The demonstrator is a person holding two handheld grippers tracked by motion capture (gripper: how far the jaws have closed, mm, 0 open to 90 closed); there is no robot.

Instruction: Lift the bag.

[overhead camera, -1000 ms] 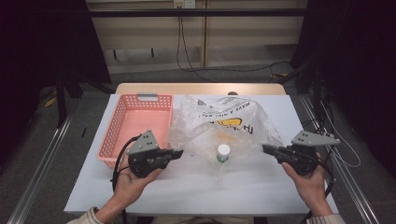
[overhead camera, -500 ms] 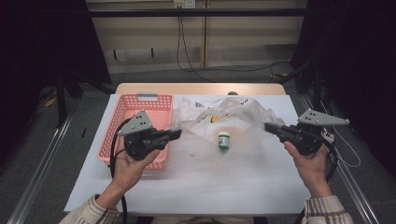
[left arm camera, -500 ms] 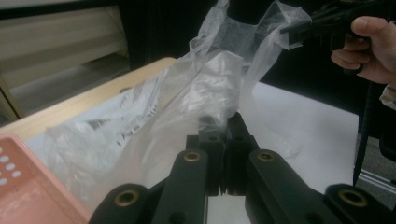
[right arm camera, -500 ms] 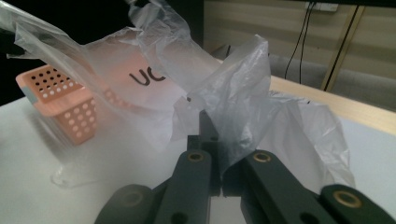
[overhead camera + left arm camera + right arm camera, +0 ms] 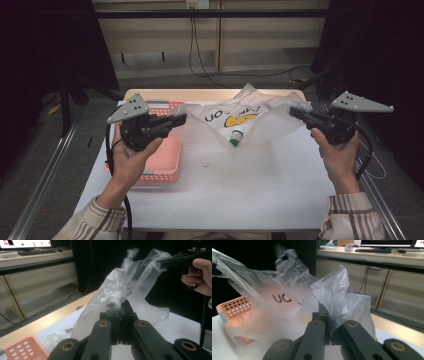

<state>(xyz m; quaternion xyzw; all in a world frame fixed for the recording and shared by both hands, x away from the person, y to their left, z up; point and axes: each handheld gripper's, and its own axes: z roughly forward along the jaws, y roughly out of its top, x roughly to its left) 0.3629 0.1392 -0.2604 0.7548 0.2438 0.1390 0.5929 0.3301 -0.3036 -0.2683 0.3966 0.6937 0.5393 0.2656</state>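
Since the earlier frame, both of my hand-held grippers have risen and spread apart, and the clear plastic bag that lay flat on the desk now hangs stretched between them, above the desk top. Left hand-held gripper: jaws together, clamped on the bag's left edge; in the left gripper view the film bunches up right at the closed tips. Right hand-held gripper: jaws together, clamped on the bag's right edge, with crumpled film rising from the tips in the right gripper view. Bag: sags in the middle, its lowest part near the desk surface; dark lettering and a yellow mark show on its face. Small white bottle with a green cap: lies inside the bag at the low point of the sag, cap end down. Pink perforated basket: stands on the left part of the desk, below and behind my left hand, apart from the bag. Right hand: holds its hand-held gripper over the desk's right edge, a cable trailing from it.
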